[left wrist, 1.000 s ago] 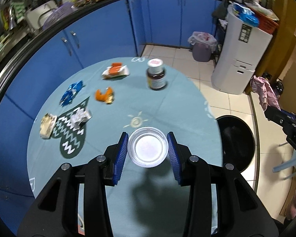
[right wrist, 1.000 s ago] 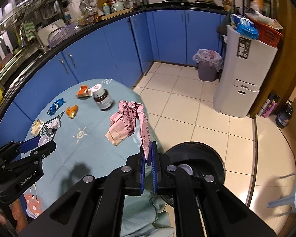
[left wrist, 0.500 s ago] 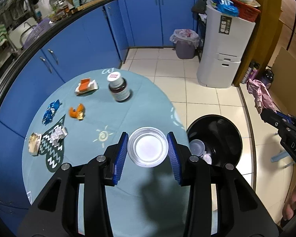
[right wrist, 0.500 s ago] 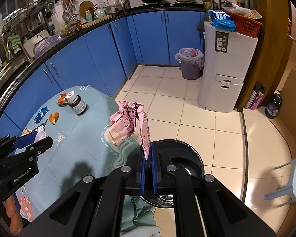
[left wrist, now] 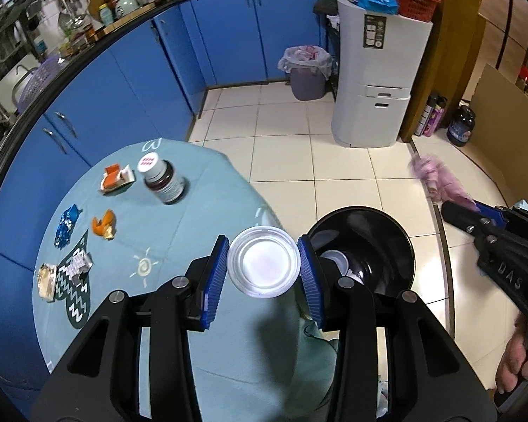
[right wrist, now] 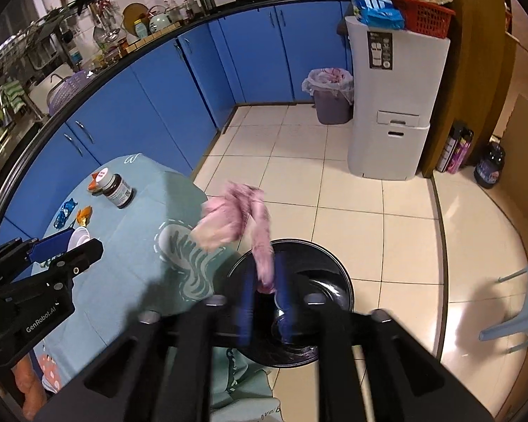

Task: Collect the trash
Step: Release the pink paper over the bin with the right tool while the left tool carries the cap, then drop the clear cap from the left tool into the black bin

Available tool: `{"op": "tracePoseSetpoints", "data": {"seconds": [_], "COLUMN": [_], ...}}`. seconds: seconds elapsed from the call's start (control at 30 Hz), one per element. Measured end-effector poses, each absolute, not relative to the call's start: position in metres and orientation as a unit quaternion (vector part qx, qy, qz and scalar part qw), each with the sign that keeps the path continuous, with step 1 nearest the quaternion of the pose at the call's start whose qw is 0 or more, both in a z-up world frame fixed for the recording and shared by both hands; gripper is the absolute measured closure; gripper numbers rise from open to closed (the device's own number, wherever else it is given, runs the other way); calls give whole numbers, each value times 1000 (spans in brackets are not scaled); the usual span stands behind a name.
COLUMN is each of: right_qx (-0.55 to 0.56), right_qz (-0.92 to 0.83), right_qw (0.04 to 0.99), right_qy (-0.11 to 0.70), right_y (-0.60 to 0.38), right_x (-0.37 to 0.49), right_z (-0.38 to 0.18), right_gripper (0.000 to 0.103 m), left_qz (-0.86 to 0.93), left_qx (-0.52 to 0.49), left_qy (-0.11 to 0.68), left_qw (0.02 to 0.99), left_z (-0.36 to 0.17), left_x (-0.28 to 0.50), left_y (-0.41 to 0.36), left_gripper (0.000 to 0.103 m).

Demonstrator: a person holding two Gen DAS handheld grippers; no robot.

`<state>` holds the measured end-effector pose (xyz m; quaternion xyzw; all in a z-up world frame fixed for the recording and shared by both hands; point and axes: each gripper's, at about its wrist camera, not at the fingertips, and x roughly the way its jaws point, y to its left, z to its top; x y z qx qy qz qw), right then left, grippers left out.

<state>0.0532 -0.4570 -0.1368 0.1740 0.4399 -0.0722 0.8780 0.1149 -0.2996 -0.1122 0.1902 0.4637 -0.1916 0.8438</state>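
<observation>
My left gripper [left wrist: 263,267] is shut on a clear plastic cup [left wrist: 263,266], held at the table's right edge beside the black trash bin [left wrist: 383,246]. My right gripper [right wrist: 265,299] has its fingers parted, blurred, above the bin [right wrist: 331,281]. The pink crumpled wrapper [right wrist: 236,218] hangs between the fingers and looks loose. The wrapper also shows in the left wrist view [left wrist: 440,183]. Trash lies on the teal table [left wrist: 207,211]: an orange-white packet [left wrist: 116,179], a blue wrapper [left wrist: 66,224], an orange wrapper [left wrist: 104,228], a silver wrapper [left wrist: 77,265] and a tan wrapper [left wrist: 46,279].
A brown jar [left wrist: 163,181] stands on the table. A white cabinet [left wrist: 376,81] and a lined grey bin [left wrist: 308,72] stand at the back. Blue cabinets line the wall. A pale chair [right wrist: 521,316] is at the right. The bin holds a cup [left wrist: 334,258].
Both grippers moved right toward the black bin. My right gripper's fingers have parted and the pink wrapper is slipping loose. The left still holds the cup.
</observation>
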Motion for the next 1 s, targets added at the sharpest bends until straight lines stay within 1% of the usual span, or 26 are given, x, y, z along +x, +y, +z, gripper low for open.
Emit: {"op": "tracePoseSetpoints", "data": {"seconds": [0.03, 0.07, 0.3, 0.7, 0.83, 0.87, 0.9, 0.93, 0.97, 1.0], "right_qx": [173, 172, 175, 188, 197, 197, 198, 199, 201, 203], "right_qz": [-75, -81, -148, -214, -222, -223, -222, -221, -220, -220], "right_qw": [881, 886, 888, 879, 874, 874, 874, 874, 874, 874], "right_qy": [434, 423, 399, 383, 384, 384, 384, 385, 384, 384], "right_y": [-459, -461, -489, -525, -531, -532, -533, -533, -534, -533], "right_x": [52, 49, 40, 20, 15, 15, 15, 15, 14, 13], "right_z": [-136, -134, -129, -125, -128, -129, -129, -129, -129, -130], "right_gripper": [29, 21, 21, 21, 21, 21, 21, 21, 21, 21], "left_qz": [-194, -195, -210, -255, -265, -267, -268, -267, -266, -269], "left_qx": [192, 193, 202, 207, 210, 208, 206, 202, 199, 196], "left_qy": [464, 464, 464, 448, 438, 438, 437, 433, 427, 420], "left_qw": [843, 842, 837, 832, 833, 833, 834, 837, 841, 845], "left_z": [-113, -113, -114, -108, -102, -100, -98, -96, -93, -89], "left_x": [115, 115, 115, 104, 101, 101, 101, 101, 100, 98], "left_y": [-303, -306, -326, -371, -382, -385, -387, -387, -388, -389], "left_gripper": [62, 62, 62, 61, 59, 48, 39, 22, 12, 10]}}
